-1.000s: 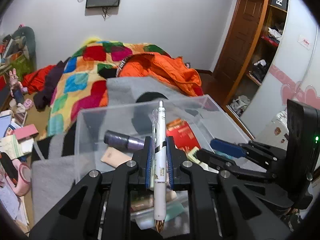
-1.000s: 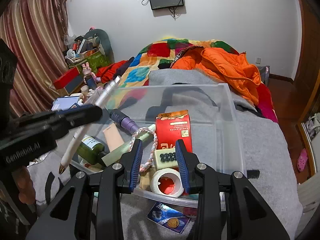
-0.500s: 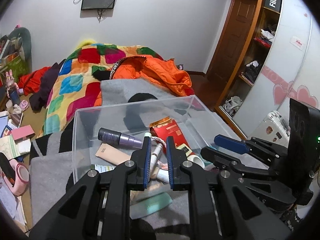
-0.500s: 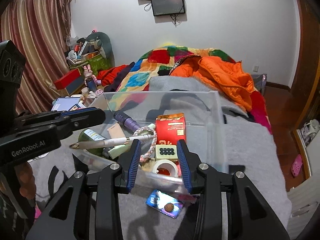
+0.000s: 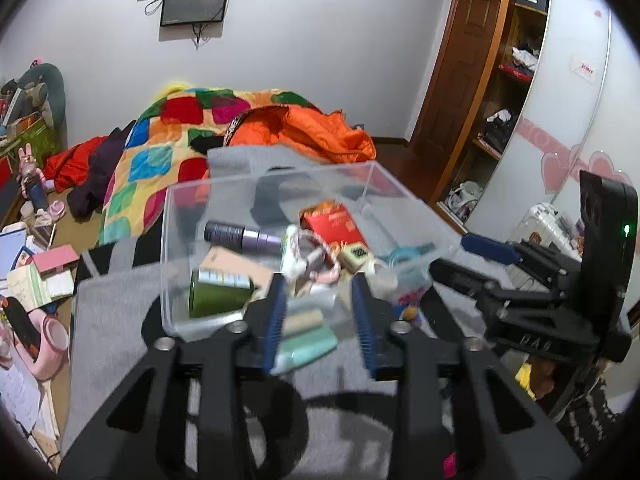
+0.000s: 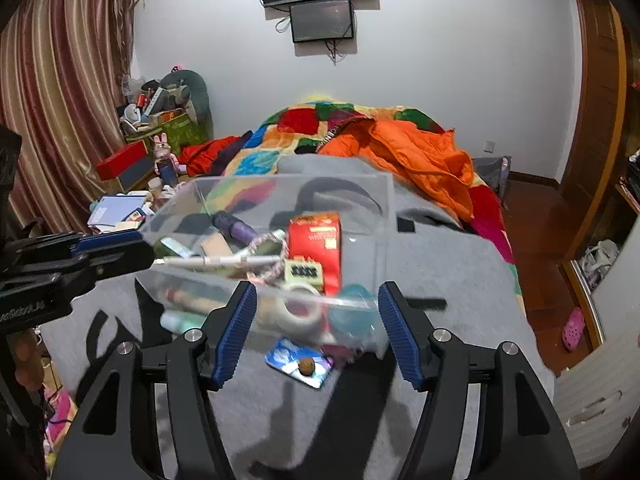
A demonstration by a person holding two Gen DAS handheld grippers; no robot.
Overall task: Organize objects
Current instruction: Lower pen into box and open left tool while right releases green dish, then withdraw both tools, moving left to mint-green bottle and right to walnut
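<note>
Here a grey blanket [image 6: 460,280] is covering the bed, with a patchwork quilt [image 6: 320,120] and orange jacket [image 6: 416,152] lying behind under a wall screen [image 6: 322,20]. On it a clear plastic bin [image 5: 200,208] is sitting, holding a white pen [image 6: 224,260], red box [image 6: 316,240] and tape roll [image 6: 300,312]. The left gripper [image 5: 320,320] and right gripper [image 6: 316,332] are both opening, nothing between their jaws.

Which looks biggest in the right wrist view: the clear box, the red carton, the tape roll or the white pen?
1. Clear plastic box, by far the largest.
2. Red carton.
3. White pen and tape roll: unsure. The pen is longer but thin, and the tape sits nearer the camera.
</note>
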